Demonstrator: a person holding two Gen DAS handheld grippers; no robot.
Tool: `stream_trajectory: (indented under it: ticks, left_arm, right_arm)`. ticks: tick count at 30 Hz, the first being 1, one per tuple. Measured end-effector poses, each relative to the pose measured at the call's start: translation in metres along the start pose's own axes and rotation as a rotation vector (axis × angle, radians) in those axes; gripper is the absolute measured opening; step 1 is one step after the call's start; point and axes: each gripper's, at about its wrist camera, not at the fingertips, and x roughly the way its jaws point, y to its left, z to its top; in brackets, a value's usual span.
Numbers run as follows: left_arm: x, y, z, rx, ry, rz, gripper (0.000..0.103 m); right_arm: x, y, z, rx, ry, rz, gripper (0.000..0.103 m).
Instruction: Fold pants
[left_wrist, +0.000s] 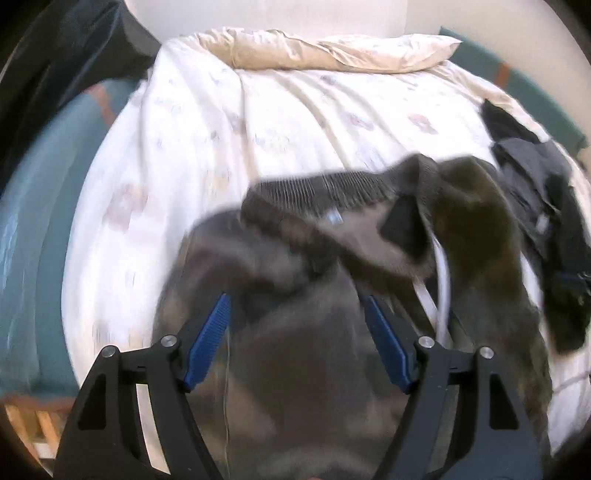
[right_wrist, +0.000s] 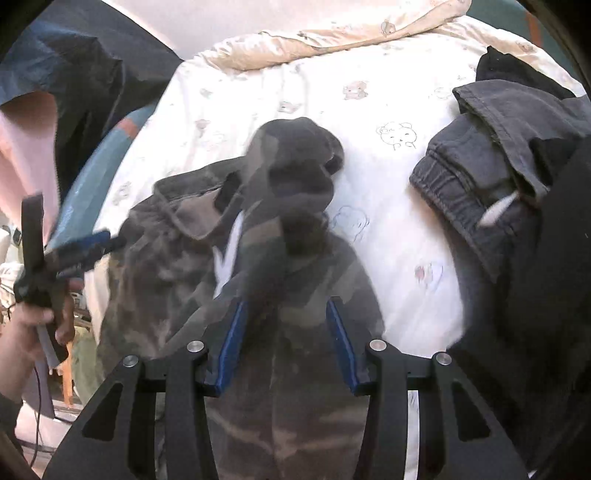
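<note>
Grey-brown pants (left_wrist: 295, 350) lie crumpled on the bed, waistband (left_wrist: 321, 188) toward the far side, with a white drawstring (left_wrist: 443, 280) showing. My left gripper (left_wrist: 295, 301) hangs above them with its jaws wide apart and nothing gripped. In the right wrist view the same pants (right_wrist: 166, 266) are motion-blurred. A dark fold of them rises in front of my right gripper (right_wrist: 288, 304), whose blue pads (right_wrist: 231, 343) stand apart without pressing on the cloth. The left gripper (right_wrist: 85, 247) shows at the left edge, held by a hand (right_wrist: 22, 332).
A heap of dark clothes (left_wrist: 535, 192) (right_wrist: 480, 177) sits at the bed's right side. A bear-print white sheet (left_wrist: 258, 129) covers the bed, with a cream pillow (left_wrist: 314, 51) at the head. A teal bed edge (left_wrist: 37, 221) runs along the left, and a dark garment (right_wrist: 74, 74) hangs at upper left.
</note>
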Motion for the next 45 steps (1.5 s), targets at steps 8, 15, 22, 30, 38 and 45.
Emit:
stream_trajectory:
  ticks: [8, 15, 22, 30, 38, 45]
  left_arm:
    - [0.094, -0.039, 0.006, 0.194, 0.208, 0.076, 0.007]
    - [0.004, 0.008, 0.019, 0.143, 0.003, 0.127, 0.004]
    - [0.013, 0.092, 0.018, -0.038, 0.045, 0.311, 0.005]
    - [0.039, 0.095, -0.001, -0.022, 0.098, 0.399, 0.005]
    - [0.025, 0.102, -0.003, -0.080, 0.033, 0.285, 0.004]
    - [-0.027, 0.104, 0.005, -0.183, -0.226, 0.176, 0.004]
  right_arm:
    - [0.027, -0.019, 0.000, 0.054, 0.041, 0.009, 0.047]
    - [0.013, -0.023, 0.024, -0.044, -0.009, -0.082, 0.047]
    - [0.031, -0.020, 0.087, -0.076, -0.062, -0.130, 0.047]
    - [0.106, 0.015, 0.136, -0.062, 0.050, 0.085, 0.070]
    - [0.122, 0.063, 0.140, -0.267, 0.041, -0.088, 0.006]
    - [0.021, 0.062, 0.159, -0.308, -0.297, -0.157, 0.008]
